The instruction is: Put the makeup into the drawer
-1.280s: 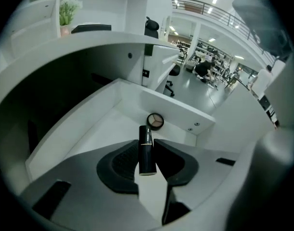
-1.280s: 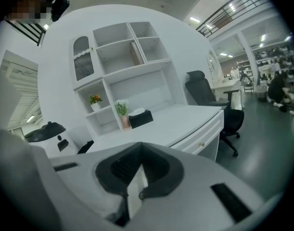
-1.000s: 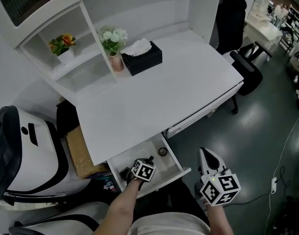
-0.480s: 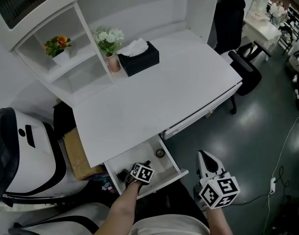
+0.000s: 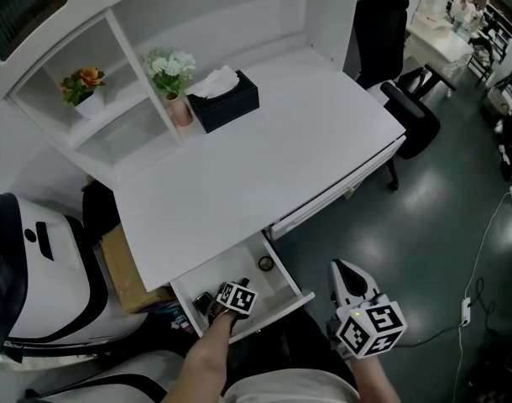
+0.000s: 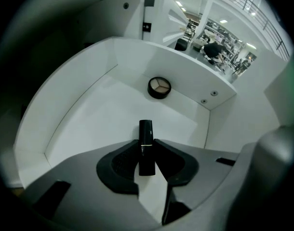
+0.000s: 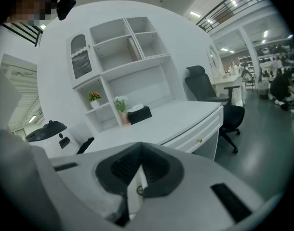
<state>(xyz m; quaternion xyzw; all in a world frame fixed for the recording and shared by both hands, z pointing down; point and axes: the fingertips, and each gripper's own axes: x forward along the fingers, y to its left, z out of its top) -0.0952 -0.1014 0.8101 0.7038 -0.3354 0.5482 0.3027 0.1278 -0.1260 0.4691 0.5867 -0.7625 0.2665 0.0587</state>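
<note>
A black lipstick tube [image 6: 146, 146] stands between the pads of my left gripper [image 6: 147, 163], which is shut on it. That gripper [image 5: 237, 296] points steeply down into the open white drawer [image 5: 300, 295] under the desk's front edge. The tube hangs just above the drawer floor [image 6: 103, 119]. A round compact [image 6: 159, 87] lies near the drawer's far wall and shows in the head view as well, compact [image 5: 265, 264]. A small dark item [image 5: 204, 302] lies at the drawer's left end. My right gripper [image 5: 347, 277] hovers to the right of the drawer over the floor, jaws together and empty.
The white desk [image 5: 264, 158] carries a black tissue box [image 5: 223, 99] and a pink vase of white flowers [image 5: 174, 78]. A second drawer [image 5: 323, 198] is closed. A black office chair [image 5: 403, 99] stands right. A white machine [image 5: 29, 275] and cardboard box [image 5: 122, 263] stand left.
My left gripper has sunk a little deeper into the drawer with the lipstick. The right gripper has stayed where it was.
</note>
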